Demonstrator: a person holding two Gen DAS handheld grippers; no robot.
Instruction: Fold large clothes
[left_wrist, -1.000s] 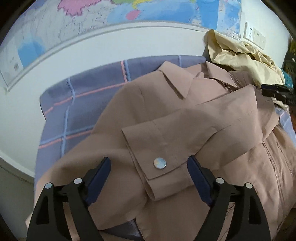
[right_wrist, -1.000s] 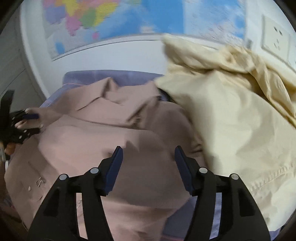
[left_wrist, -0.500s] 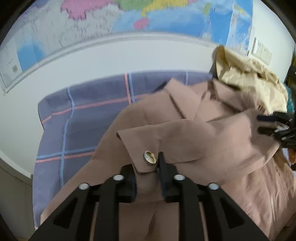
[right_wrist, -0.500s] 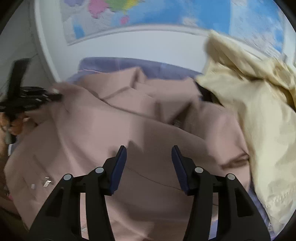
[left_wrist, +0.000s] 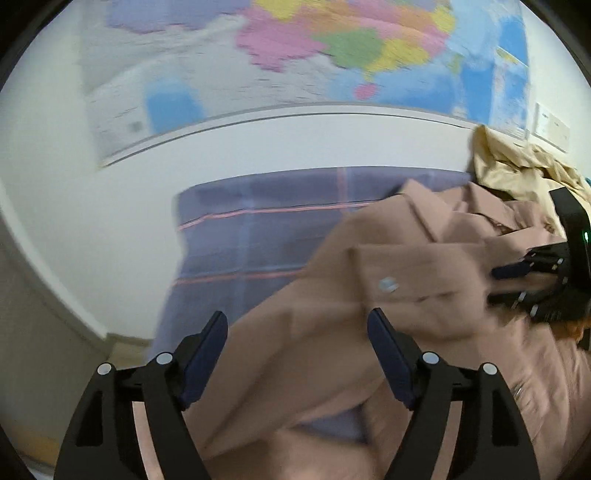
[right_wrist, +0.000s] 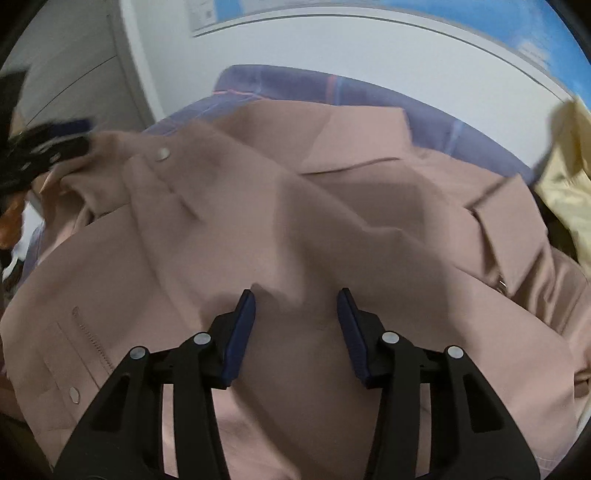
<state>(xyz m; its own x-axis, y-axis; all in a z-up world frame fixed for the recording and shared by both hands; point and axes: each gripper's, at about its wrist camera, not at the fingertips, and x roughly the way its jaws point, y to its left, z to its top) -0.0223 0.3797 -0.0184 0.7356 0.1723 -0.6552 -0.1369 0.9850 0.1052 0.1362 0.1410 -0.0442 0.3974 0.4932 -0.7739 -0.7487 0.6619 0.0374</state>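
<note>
We are working pink jacket (right_wrist: 332, 229), lying spread across checked bed cover (left_wrist: 266, 229), collar toward wall. Left gripper (left_wrist: 297, 354): jaws having just opened wide, nothing between pads, cuff with snap button (left_wrist: 387, 284) lying ahead and right of tips. Right gripper (right_wrist: 295, 325): jaws half apart, having just been closing over raised fold of jacket body, not yet pinching. Sleeve running crosswise between both grippers. We are judging right hand nearer cloth. Cream garment (right_wrist: 569, 177) crowding right edge; open cover lying left.
</note>
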